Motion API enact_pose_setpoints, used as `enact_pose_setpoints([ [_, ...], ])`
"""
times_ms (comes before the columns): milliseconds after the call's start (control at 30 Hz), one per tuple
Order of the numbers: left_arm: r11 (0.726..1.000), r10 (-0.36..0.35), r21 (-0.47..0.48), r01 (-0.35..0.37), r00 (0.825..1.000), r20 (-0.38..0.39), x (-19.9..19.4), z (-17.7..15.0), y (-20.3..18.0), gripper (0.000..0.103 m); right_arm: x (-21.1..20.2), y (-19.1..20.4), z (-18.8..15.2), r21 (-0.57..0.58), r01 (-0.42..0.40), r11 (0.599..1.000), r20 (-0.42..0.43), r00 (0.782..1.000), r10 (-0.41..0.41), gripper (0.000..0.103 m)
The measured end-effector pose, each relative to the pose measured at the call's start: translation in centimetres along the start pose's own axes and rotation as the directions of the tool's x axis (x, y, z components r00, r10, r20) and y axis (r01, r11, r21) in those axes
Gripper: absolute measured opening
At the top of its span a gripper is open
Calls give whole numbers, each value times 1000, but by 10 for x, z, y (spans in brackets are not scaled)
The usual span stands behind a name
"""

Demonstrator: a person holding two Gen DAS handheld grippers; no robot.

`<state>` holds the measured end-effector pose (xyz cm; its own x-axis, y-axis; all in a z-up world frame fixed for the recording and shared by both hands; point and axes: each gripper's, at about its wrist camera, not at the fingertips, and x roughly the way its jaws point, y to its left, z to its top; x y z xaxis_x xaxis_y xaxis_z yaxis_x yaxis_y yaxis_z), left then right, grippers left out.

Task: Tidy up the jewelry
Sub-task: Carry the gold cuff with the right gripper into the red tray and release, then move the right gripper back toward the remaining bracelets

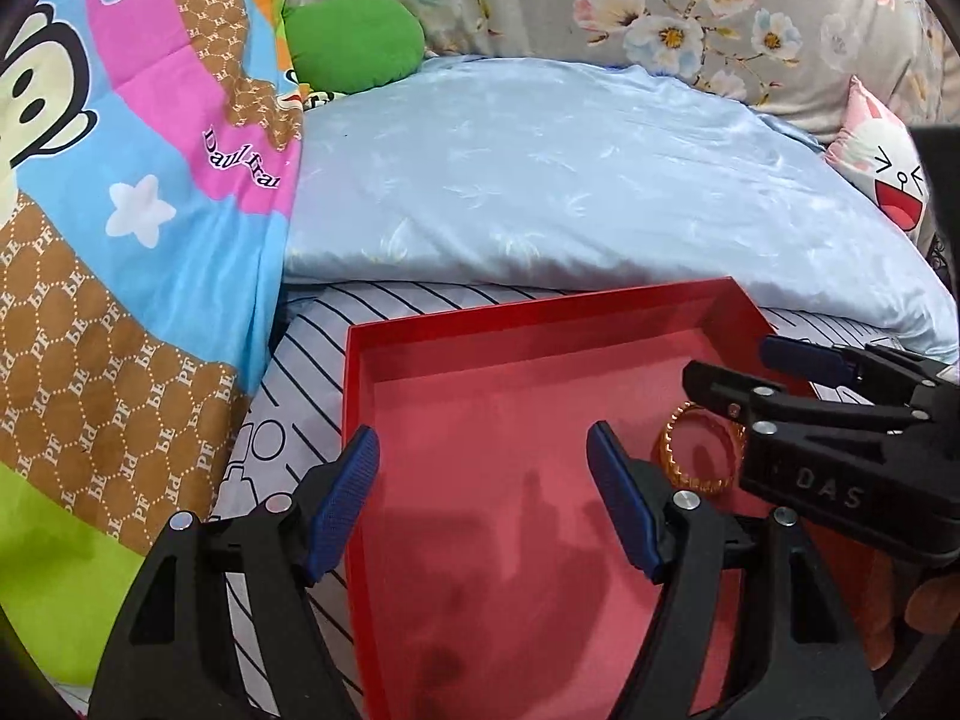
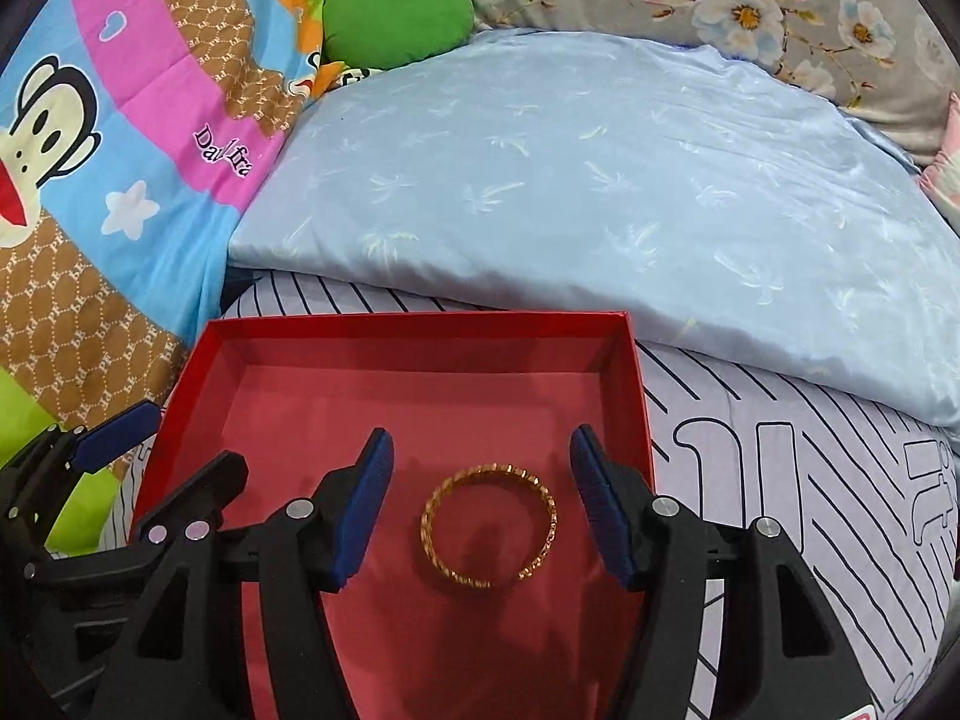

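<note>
A shallow red box [image 1: 359, 396] [image 2: 414, 319] lies open on the striped bed sheet. A gold bangle [image 2: 429, 519] lies flat on the box floor. In the right wrist view it sits between the blue pads of my right gripper [image 2: 483, 504], which stand clear of it on both sides, so that gripper is open. In the left wrist view the bangle [image 1: 665, 450] is partly hidden behind the right gripper [image 1: 738, 366]. My left gripper [image 1: 486, 504] [image 2: 174, 444] is open and holds nothing. It hangs over the left part of the box, with its left finger outside the box's left wall.
A light blue pillow [image 1: 540, 180] lies just behind the box. A colourful cartoon blanket [image 1: 120, 240] rises at the left, with a green cushion [image 1: 354, 39] behind it. Striped sheet [image 2: 780, 480] spreads to the right of the box. Floral bedding [image 2: 750, 6] closes the back.
</note>
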<state>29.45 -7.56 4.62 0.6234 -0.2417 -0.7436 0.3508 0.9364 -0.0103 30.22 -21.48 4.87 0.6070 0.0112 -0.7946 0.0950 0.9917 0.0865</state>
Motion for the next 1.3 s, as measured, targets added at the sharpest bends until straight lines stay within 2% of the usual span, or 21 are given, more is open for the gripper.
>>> enact_pose_setpoints([
  [233, 1000, 12, 8, -13, 999, 43, -26, -14, -3, 68, -36, 4, -14, -22, 11, 1000, 67, 998, -9, 63],
  [400, 999, 30, 6, -31, 995, 92, -64, -38, -3, 68, -72, 6, -37, -31, 13, 999, 118, 993, -9, 64],
  [767, 1000, 21, 0, -21, 991, 134, -115, -85, -10, 67, -124, 13, -95, -26, 45, 999, 170, 985, -40, 64],
  [933, 1000, -16, 1, 16, 991, 135, -127, -101, -13, 57, -136, 13, -114, -17, 54, 998, 174, 984, -50, 64],
  [1000, 1000, -29, -2, 29, 991, 129, -129, -105, -14, 46, -140, 11, -119, -4, 46, 999, 171, 984, -45, 64],
  [1133, 998, -63, -16, 66, 991, 122, -133, -111, -14, 43, -146, 7, -130, 17, 39, 999, 172, 984, -42, 64],
  [1300, 997, -74, -28, 78, 990, 120, -142, -119, -13, 38, -155, 6, -146, 21, 54, 998, 172, 983, -57, 64],
])
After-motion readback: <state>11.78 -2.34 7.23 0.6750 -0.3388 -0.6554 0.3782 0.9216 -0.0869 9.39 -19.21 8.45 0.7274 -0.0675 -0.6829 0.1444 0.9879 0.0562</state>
